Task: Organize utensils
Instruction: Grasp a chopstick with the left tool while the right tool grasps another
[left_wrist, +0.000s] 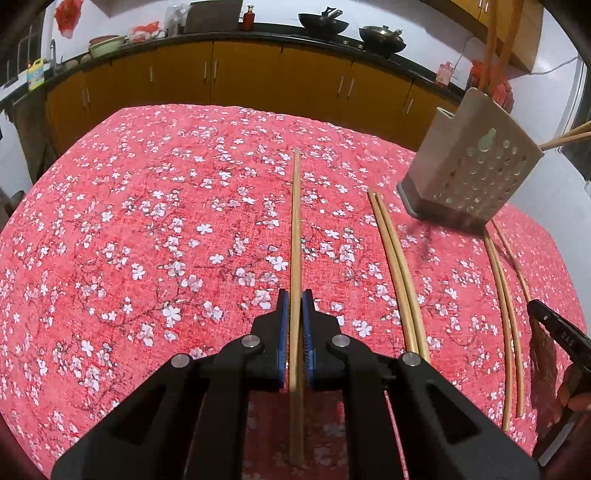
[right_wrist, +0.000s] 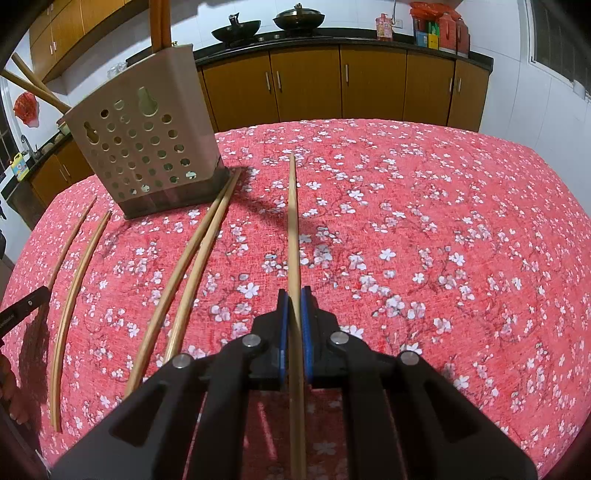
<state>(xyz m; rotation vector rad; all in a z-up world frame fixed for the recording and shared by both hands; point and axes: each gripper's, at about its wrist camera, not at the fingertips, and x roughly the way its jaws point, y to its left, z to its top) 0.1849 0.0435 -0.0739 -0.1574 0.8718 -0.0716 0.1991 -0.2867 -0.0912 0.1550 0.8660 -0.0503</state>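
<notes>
Chopstick (left_wrist: 295, 236) is clamped between the narrowed jaws of the left gripper (left_wrist: 295, 306); another chopstick (right_wrist: 293, 236) is pinched likewise by the right gripper (right_wrist: 294, 302). Loose chopsticks (right_wrist: 192, 266) are laid on the tablecloth (right_wrist: 443, 221) near the perforated holder (right_wrist: 147, 147).

Two woks (right_wrist: 299, 17) on the counter (right_wrist: 332, 38) (above yellow cabinets (right_wrist: 373, 85)).

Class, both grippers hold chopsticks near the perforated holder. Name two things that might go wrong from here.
1. Each chopstick is pinched near one end, so the long free end might swing or slip.
2. The holder already has chopsticks leaning out; a bump might tip it onto the loose pair beside its base.
</notes>
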